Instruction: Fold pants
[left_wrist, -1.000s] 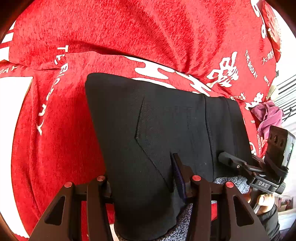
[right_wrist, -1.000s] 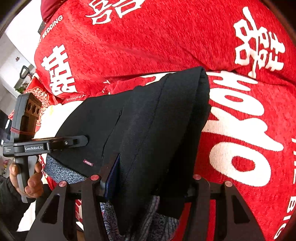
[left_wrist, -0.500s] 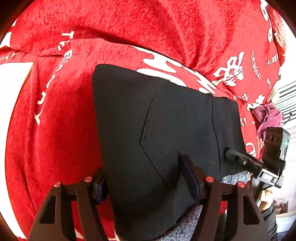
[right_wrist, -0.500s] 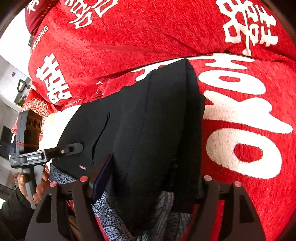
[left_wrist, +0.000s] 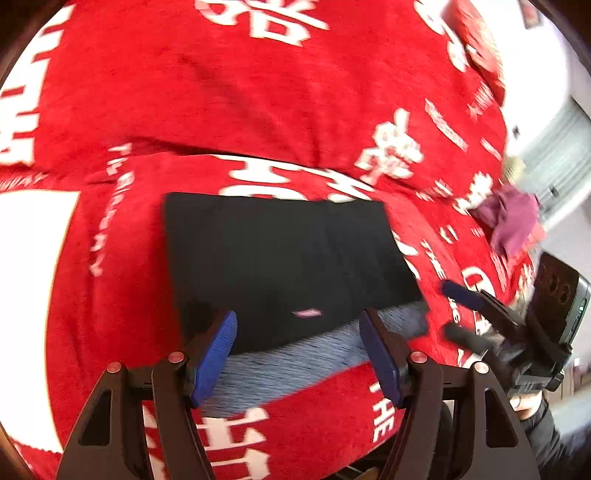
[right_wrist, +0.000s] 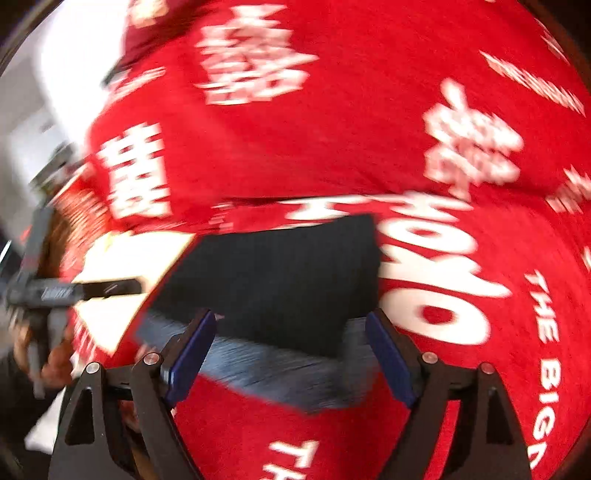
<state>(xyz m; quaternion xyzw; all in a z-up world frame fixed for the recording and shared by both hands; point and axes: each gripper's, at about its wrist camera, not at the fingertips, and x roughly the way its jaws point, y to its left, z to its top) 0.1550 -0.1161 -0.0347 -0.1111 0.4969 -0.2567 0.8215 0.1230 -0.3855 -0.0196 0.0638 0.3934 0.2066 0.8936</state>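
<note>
Pants (left_wrist: 288, 266): black, folded into a compact rectangle, lying flat on the red blanket (left_wrist: 258, 92) with white lettering, grey patterned lining (left_wrist: 295, 365) showing along the near edge.

Left claw (left_wrist: 297, 354): open, jaws have just been widening; blue pads (left_wrist: 212, 356) stand clear on either side of the near edge, nothing pinched. Right claw (right_wrist: 286, 354): also open, jaws just widened, pads (right_wrist: 388, 362) off the cloth, nothing between them but air above the lining edge. Each claw is visible from the other's camera, off to the side, held in the person's hand (right_wrist: 55, 362).

Why it sits like this, my read: both claws carried the near edge over and let go, so the bundle rests under its own weight with the fold line on the far side. Open and clear of the cloth means no drag on the stack when they leave.

Looks like the fold is done or nearly so; lining peeking out could want a tuck.

Containers: none in view. Purple cloth (left_wrist: 511, 218) lies at the blanket's far right edge, well apart from the pants. Both views are motion-blurred, so fine detail is unreliable.
</note>
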